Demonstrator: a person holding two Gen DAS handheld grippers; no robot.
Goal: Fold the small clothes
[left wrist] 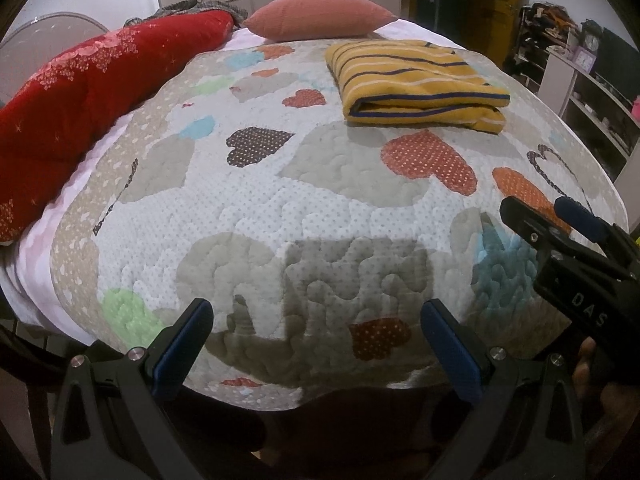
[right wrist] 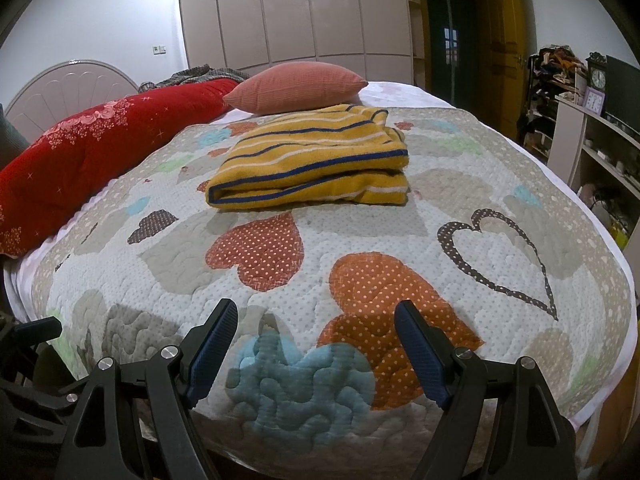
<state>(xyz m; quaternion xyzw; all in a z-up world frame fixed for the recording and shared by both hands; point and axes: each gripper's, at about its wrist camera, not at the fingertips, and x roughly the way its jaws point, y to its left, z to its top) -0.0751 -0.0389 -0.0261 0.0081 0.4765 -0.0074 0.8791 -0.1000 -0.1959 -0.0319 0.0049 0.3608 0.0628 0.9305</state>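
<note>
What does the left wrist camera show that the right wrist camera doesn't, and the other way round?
Only the left wrist view shows the right tongs from the side, at its right edge.

Only the right wrist view shows the whole wardrobe, the clock on the shelf and the full brown heart outline.

Both show the folded yellow striped garment lying on the quilt, the pink pillow behind it, the red blanket, and open tongs holding nothing; the left tongs hang over the quilt's near edge.
</note>
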